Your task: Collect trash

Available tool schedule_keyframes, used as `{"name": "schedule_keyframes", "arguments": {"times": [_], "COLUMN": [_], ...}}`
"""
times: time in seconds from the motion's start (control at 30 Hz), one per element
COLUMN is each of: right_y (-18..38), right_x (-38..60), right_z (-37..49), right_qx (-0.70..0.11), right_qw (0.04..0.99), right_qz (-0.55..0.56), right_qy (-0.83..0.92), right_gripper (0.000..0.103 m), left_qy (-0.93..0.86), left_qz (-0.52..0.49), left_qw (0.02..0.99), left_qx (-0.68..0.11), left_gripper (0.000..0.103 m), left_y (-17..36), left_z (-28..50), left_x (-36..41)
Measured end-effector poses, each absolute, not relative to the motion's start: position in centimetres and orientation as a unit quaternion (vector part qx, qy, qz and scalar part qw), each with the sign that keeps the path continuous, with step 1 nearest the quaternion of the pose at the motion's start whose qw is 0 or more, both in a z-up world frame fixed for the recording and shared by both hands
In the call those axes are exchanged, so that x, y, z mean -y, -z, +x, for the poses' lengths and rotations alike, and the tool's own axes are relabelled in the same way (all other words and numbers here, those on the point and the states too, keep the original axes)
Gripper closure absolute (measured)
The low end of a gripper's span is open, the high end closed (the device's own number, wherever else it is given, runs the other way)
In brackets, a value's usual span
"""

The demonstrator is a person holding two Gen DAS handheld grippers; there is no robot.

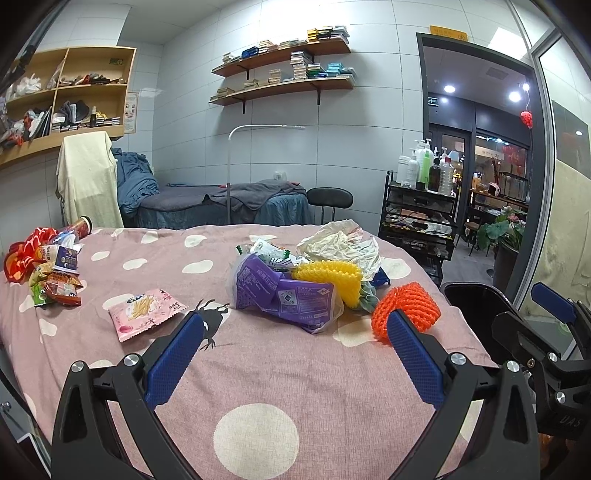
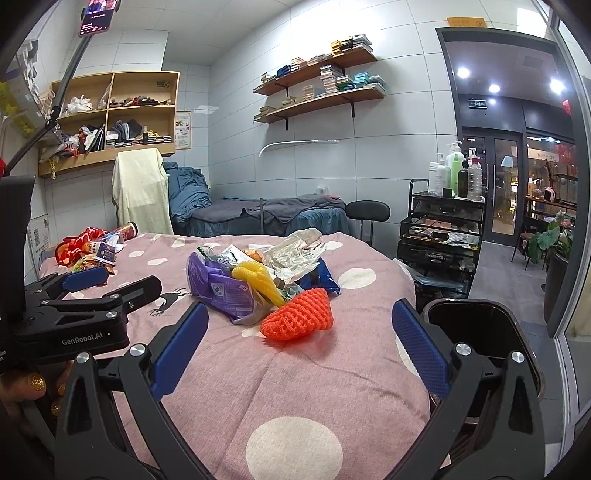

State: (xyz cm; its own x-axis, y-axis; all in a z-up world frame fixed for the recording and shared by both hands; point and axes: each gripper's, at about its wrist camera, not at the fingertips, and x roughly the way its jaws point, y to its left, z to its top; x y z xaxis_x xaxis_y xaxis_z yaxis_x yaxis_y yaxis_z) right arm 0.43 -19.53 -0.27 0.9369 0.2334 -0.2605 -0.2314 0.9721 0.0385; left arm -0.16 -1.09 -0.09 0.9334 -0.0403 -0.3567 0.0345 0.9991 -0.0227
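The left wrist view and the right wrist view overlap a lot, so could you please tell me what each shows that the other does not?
Only the left wrist view shows the pink snack packet lying flat on the bedspread.

Only the right wrist view shows the phone on a pole at top left.

Both show the orange foam net, the yellow foam net, the purple packaging, the black bin, and both open grippers: left gripper, right gripper.

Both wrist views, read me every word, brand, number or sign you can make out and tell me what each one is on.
"GenRobot.AI": on the black body of the left gripper, seen in the right wrist view.
"UAS", partly cut off: on the right gripper body, in the left wrist view.
Purple packet: print too small to read.
Pink snack packet: print too blurred.
Yellow sign above the door: unreadable.
Green exit sign: too small.
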Motion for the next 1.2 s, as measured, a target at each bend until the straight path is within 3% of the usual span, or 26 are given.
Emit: {"name": "schedule_keyframes", "arguments": {"times": [1.2], "right_y": [0.60], "right_x": [19.26], "right_z": [0.32], "right_qx": [-0.141], "right_qw": [0.983], "right_qz": [0.004], "right_qy": [-0.121], "right_gripper": [0.005], "left_qy": [0.021], "left_qz": [-0.008], "left_qw": [0.981], "left_qx": [-0.191], "left_gripper": [0.005], "left_y": [0.54], "left_z": [-0.13], "left_x": [1.21]}}
